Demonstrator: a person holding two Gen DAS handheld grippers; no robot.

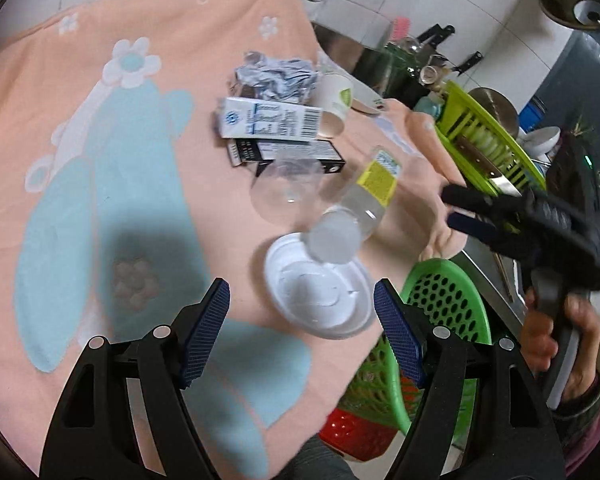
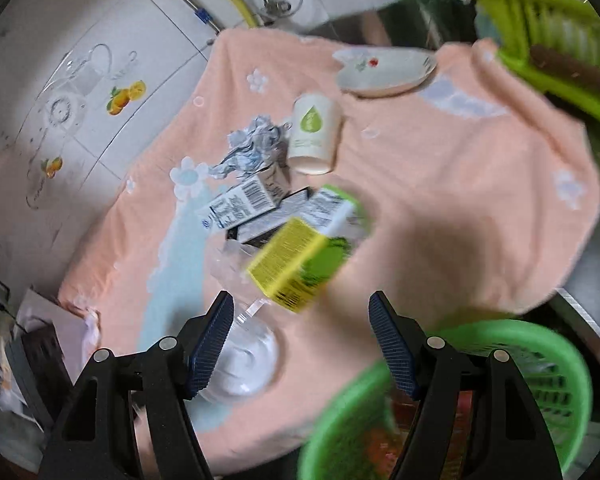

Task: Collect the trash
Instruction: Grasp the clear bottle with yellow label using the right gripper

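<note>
Peach fleece cloth [image 1: 100, 128] w/ blue-white flower print covers most of the left wrist view; soft, rumpled at the right edge. Green perforated plastic basket [image 1: 448, 300] sits lower right, just off the cloth edge, prob. the trash bin. Trash cluster centre-frame.

Key relation: clear plastic bottle [image 1: 356, 216], yellow label, lies on its side, long axis running upper right to lower left, base end over the white foam bowl [image 1: 320, 300]. It's ahead of the left gripper [image 1: 302, 332], between jaw lines, so left seems nearer. Left jaws wide apart, empty. Right gripper [image 2: 302, 344] also spread, empty; bottle blurred just ahead in its view.

Further up: white carton [image 1: 272, 120], black box [image 1: 288, 152], paper cup [image 1: 336, 100], crumpled foil [image 1: 276, 76]. Clear cup [image 1: 288, 192] beside bottle.
</note>
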